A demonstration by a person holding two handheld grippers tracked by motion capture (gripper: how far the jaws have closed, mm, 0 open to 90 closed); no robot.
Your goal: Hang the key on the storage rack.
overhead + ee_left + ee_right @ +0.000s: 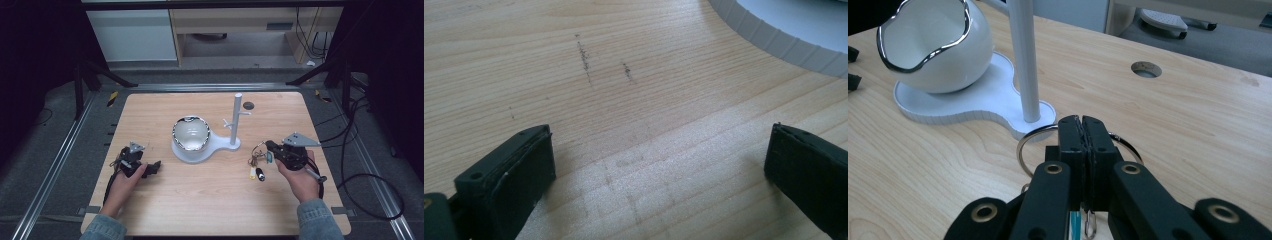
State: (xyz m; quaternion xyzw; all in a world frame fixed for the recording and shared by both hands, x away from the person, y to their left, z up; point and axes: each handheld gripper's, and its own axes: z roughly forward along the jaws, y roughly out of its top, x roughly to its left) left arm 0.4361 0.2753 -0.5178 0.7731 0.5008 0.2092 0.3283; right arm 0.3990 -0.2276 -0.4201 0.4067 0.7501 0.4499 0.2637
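right gripper view shows the right tongs [1082,131] clenched on a metal key ring [1024,145]. the ring arcs out on both sides of the closed jaws, so the pads pinch its wire near the top of the loop. small attachments hang below the jaws, among them a teal piece and a clip, partly hidden.

high view places the right tongs [268,146] above the right half of the counter [200,200], with the key ring [258,148] at the tips and the keys [256,172] hanging beneath, close to the wood; whether they touch it cannot be told. the white stand [237,120], a post on a flat base, rises just beyond the tongs. a white bowl [190,133] with a chrome rim sits on the base's wider lobe.

left tongs [152,167] rest low on the counter's left side, well apart from the ring. left gripper view shows these tongs [659,165] released, jaws wide, bare wood between them.
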